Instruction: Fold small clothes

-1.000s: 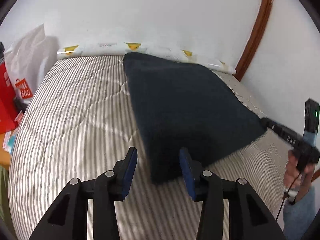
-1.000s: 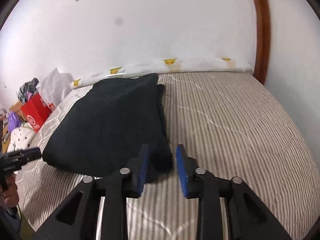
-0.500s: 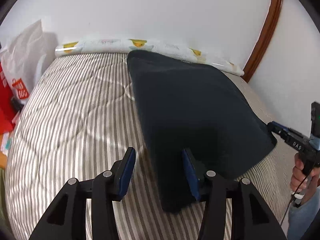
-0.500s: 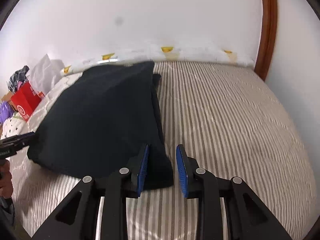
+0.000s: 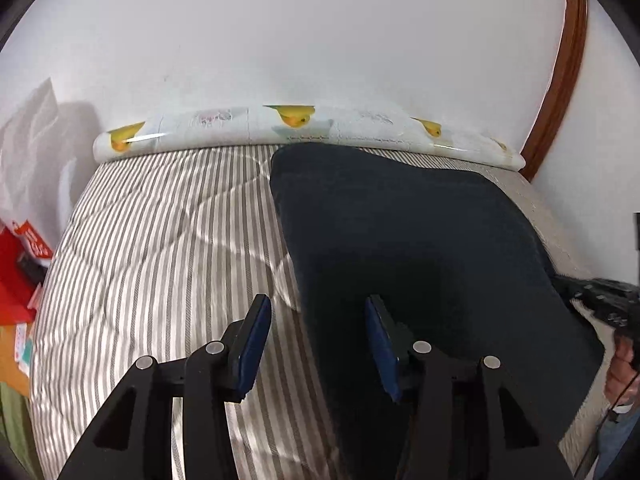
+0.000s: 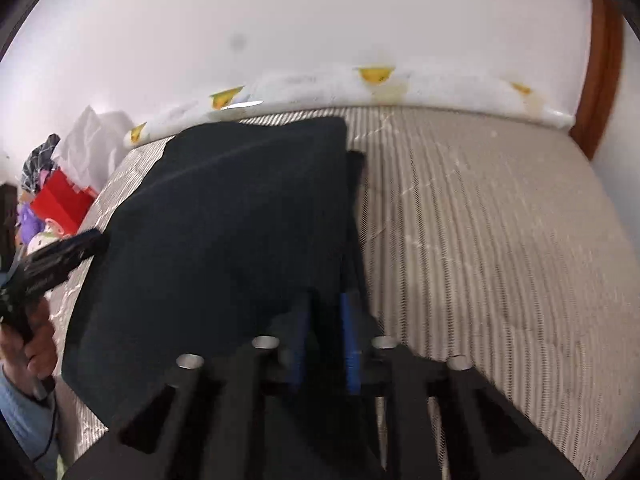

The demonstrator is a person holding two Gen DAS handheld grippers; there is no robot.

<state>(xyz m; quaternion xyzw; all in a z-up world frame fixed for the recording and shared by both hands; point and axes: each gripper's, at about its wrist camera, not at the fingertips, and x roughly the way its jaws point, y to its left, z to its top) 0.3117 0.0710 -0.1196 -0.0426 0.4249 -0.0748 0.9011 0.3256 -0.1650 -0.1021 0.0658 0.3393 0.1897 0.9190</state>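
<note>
Both grippers had advanced across the striped mattress (image 5: 160, 248) toward the wall since the earlier frames, and the right gripper (image 6: 324, 340) had just been closing, its blue pads now pinching the near right edge of the dark garment (image 6: 224, 232). Jaws of the left gripper (image 5: 316, 340) stood spread, the garment's left edge lying between them, pads not pressing it. Along the wall lay a duck-printed roll (image 5: 304, 128).
</note>
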